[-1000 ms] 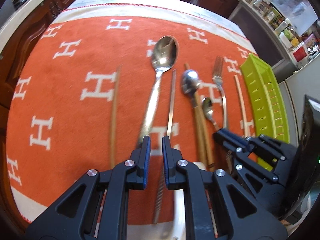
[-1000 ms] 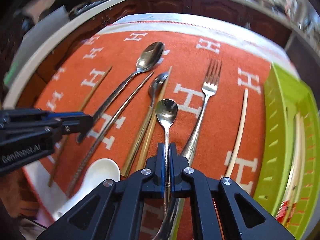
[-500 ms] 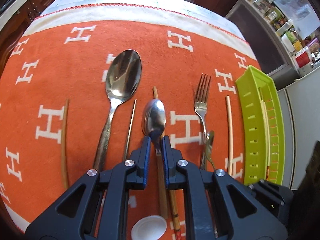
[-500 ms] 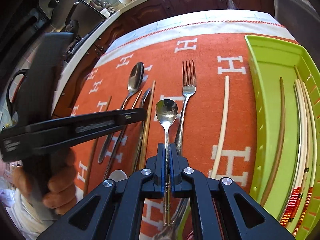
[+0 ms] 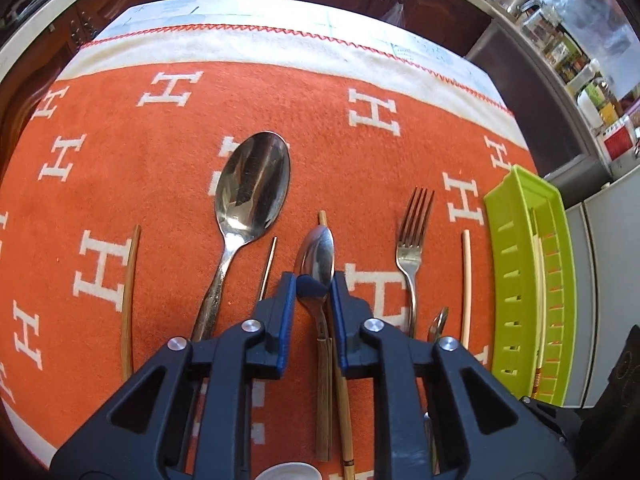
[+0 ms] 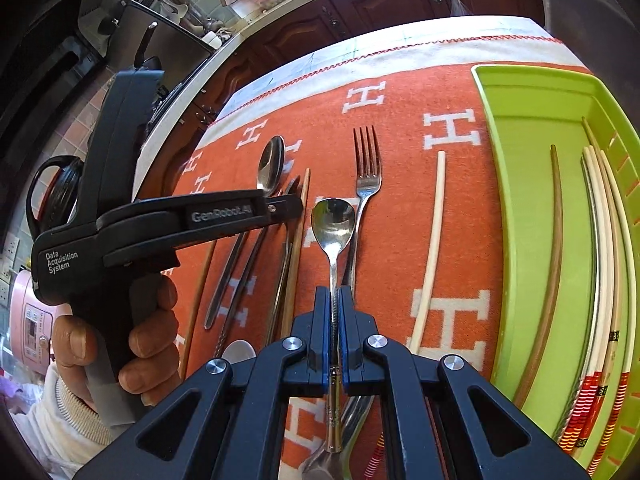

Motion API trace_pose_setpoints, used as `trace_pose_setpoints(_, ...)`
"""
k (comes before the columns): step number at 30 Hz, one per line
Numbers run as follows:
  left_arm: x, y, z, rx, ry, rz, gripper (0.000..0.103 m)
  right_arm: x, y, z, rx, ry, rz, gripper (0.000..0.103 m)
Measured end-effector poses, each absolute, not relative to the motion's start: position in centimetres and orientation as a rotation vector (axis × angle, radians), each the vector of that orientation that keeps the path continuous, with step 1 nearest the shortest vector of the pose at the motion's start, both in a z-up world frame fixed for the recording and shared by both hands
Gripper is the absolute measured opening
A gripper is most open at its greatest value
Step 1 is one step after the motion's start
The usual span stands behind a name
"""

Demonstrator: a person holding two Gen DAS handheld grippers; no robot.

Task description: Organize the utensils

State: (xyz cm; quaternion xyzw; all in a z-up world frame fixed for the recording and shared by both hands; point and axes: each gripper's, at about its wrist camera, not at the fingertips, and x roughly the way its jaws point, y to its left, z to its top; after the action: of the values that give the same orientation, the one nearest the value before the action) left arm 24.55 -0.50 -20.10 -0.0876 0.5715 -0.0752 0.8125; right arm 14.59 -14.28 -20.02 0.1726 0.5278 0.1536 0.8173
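My right gripper (image 6: 333, 296) is shut on the handle of a small steel teaspoon (image 6: 333, 220) and holds it above the orange cloth, bowl forward. My left gripper (image 5: 313, 280) is open, its jaws on either side of a medium spoon (image 5: 316, 258) that lies on the cloth over a wooden chopstick (image 5: 344, 408). The left gripper also shows in the right wrist view (image 6: 286, 204), held by a hand. A large spoon (image 5: 252, 188), a fork (image 5: 412, 236) and a cream chopstick (image 5: 465, 280) lie on the cloth.
A green tray (image 6: 532, 184) at the right holds several chopsticks (image 6: 600, 264). A thin metal chopstick (image 5: 267, 264) and a brown chopstick (image 5: 130, 300) lie left of the medium spoon. A white ceramic spoon (image 6: 238, 350) lies at the near edge. The tray also shows in the left wrist view (image 5: 520, 280).
My left gripper has moved right and forward from the large spoon to straddle the medium spoon. My right gripper has lifted the teaspoon and swung toward the tray.
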Motion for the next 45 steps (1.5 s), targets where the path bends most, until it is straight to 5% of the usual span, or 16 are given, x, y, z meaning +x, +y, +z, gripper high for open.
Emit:
trace_pose_setpoints(5, 23.8, 1.0, -19.9, -0.23, 1.221, -0.178, 0.001, 14.5, -14.6, -20.0, 0.38, 1.119, 0.328, 0.003)
trace_pose_setpoints(32, 17.5, -6.9, -8.4, -0.284, 1.133, -0.413, 0.0, 9.0, -26.4, -12.8, 0.519, 0.947, 0.15, 0.003)
trace_pose_setpoints(45, 18.7, -16.6, -13.4, -0.311, 1.307, -0.443, 0.0, 7.9, -31.1, -16.1, 0.433, 0.995, -0.006, 0.003)
